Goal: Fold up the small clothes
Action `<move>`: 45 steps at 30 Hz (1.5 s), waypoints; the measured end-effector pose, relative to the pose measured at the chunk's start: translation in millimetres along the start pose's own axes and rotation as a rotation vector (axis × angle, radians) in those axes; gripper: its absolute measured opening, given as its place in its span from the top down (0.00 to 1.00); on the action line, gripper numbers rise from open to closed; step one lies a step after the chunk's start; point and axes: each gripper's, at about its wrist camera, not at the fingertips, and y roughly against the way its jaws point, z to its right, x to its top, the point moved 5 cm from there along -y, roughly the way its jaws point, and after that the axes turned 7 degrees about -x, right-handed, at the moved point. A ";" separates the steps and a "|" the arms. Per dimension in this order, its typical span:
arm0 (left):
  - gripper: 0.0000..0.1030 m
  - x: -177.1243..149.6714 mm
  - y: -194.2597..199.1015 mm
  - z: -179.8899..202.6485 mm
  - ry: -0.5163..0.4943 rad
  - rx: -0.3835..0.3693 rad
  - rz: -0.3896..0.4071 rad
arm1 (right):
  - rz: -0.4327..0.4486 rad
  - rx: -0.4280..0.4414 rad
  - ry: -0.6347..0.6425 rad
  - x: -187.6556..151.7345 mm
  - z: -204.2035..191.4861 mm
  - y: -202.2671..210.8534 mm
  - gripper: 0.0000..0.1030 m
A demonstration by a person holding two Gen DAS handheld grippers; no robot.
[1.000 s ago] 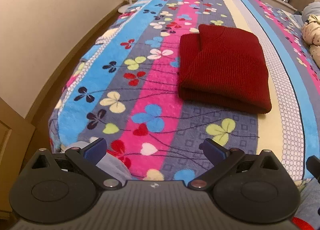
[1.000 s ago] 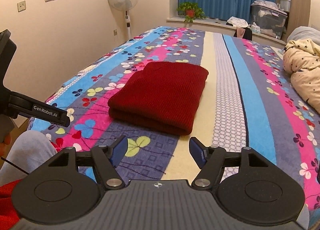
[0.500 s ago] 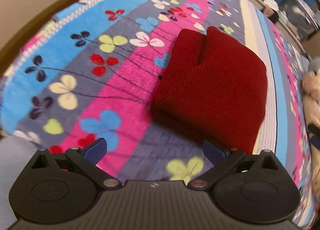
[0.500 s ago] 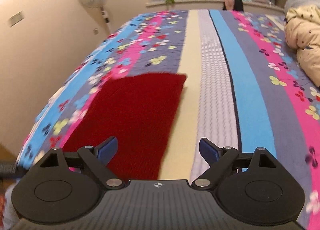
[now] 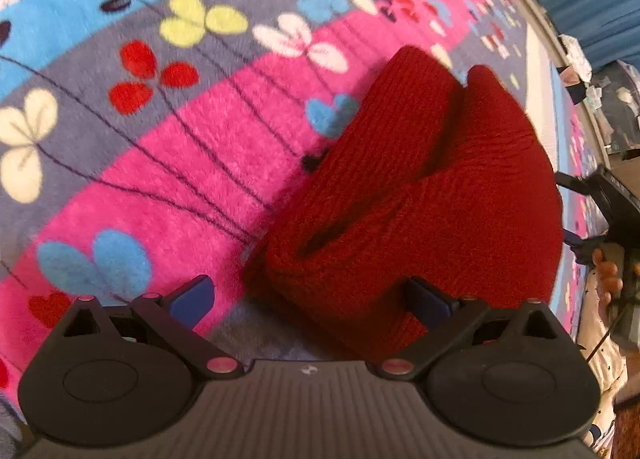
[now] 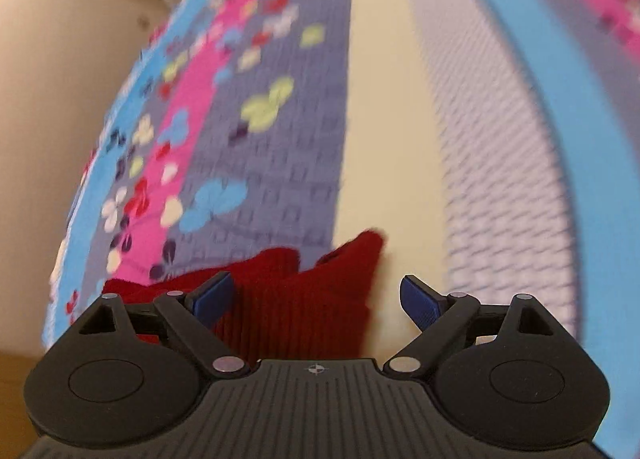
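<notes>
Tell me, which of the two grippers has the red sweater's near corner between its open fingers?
The left gripper: the folded red sweater has its near corner between the fingers. The right gripper frames the far corner.

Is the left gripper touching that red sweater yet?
Cannot tell. In the left wrist view the open left gripper straddles the red sweater corner, but no contact or gap shows plainly.

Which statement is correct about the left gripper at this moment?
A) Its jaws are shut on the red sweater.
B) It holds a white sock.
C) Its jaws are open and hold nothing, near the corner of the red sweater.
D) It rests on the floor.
C: the left gripper has its jaws spread wide and holds nothing, with the folded red sweater lying on the blanket just ahead.
</notes>
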 end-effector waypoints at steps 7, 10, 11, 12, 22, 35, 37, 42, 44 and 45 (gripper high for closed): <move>0.42 6.6 -1.0 -2.1 0.030 0.013 0.023 | -0.138 0.096 0.010 8.9 -20.4 -43.2 0.65; 0.51 25.3 -0.2 5.5 -0.041 0.043 0.008 | -0.066 0.062 0.078 -3.5 -22.5 -30.9 0.76; 0.53 34.5 -0.5 8.2 -0.071 0.057 0.008 | -0.053 0.068 0.039 -9.5 -14.2 -22.7 0.77; 0.55 46.5 -1.8 13.1 -0.115 0.072 0.015 | -0.034 0.067 0.005 -18.7 -3.4 -12.9 0.79; 0.56 160.5 -104.7 174.2 -0.755 0.124 -0.101 | 0.244 0.153 -0.661 -257.1 87.5 60.6 0.80; 0.29 148.9 -63.0 128.3 -0.626 -0.095 -0.083 | 0.328 0.071 -0.257 -119.5 40.2 54.4 0.25; 0.26 137.0 -69.3 128.5 -0.616 -0.111 -0.112 | 0.322 0.055 -0.211 -99.9 28.6 37.5 0.85; 0.70 124.9 -60.0 112.0 -0.630 -0.064 -0.001 | 0.433 0.058 -0.143 -69.6 9.9 59.7 0.93; 0.60 127.5 -65.2 100.4 -0.595 -0.048 -0.004 | 0.347 -0.007 -0.165 -71.3 20.9 30.4 0.93; 0.51 128.9 -64.8 97.9 -0.575 -0.053 -0.001 | 0.325 -0.024 -0.163 -77.8 26.7 16.8 0.86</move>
